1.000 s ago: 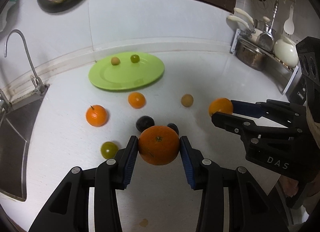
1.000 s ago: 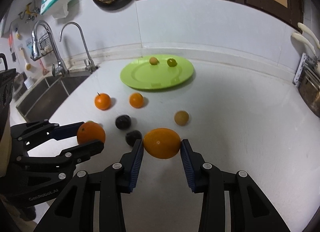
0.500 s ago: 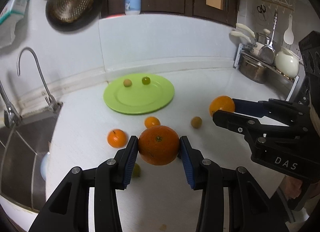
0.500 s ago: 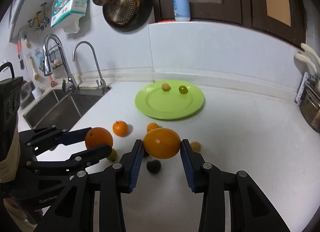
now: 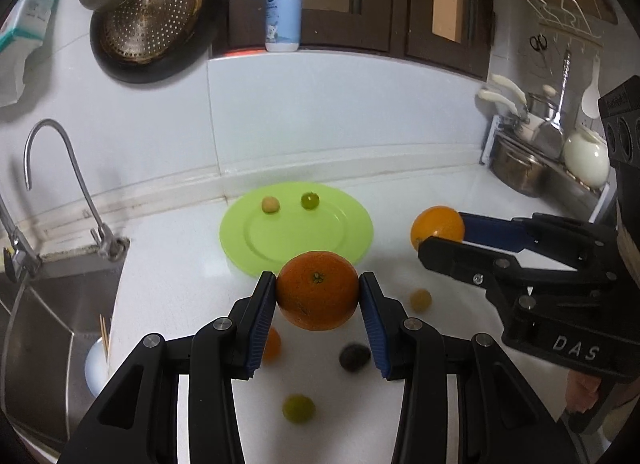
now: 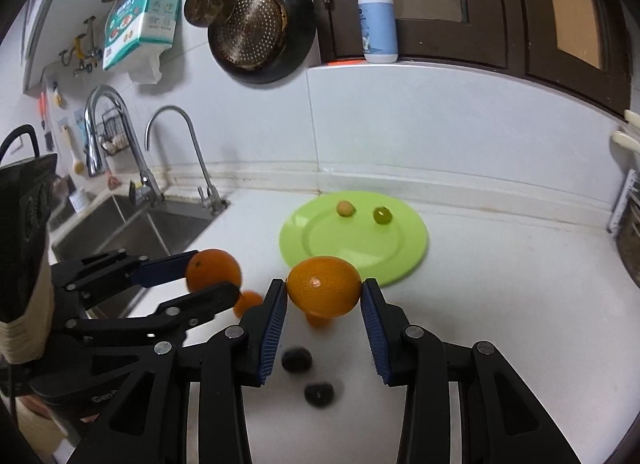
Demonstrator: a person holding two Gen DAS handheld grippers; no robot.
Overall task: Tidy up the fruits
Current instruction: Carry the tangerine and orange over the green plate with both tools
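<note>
My left gripper (image 5: 318,298) is shut on a large orange (image 5: 317,290) and holds it above the counter, short of the green plate (image 5: 340,240). My right gripper (image 6: 324,296) is shut on a second orange (image 6: 324,287), also raised. Each gripper shows in the other's view, the right gripper (image 5: 440,234) with its orange (image 5: 437,224) and the left gripper (image 6: 212,278) with its orange (image 6: 214,270). The plate (image 6: 320,240) carries a small tan fruit (image 5: 270,205) and a small green fruit (image 5: 310,200). Loose fruits lie on the counter below.
On the white counter lie a tan fruit (image 5: 421,300), a dark fruit (image 5: 355,357), a green fruit (image 5: 298,408), a small orange (image 5: 272,344) and two dark fruits (image 6: 297,359) (image 6: 319,394). A sink (image 6: 132,223) with faucets is at left. A dish rack (image 5: 548,159) stands at right.
Both grippers have risen with their oranges and moved toward the plate. The loose fruits now lie lower in view, and the wall with pans and bottle has come into sight.
</note>
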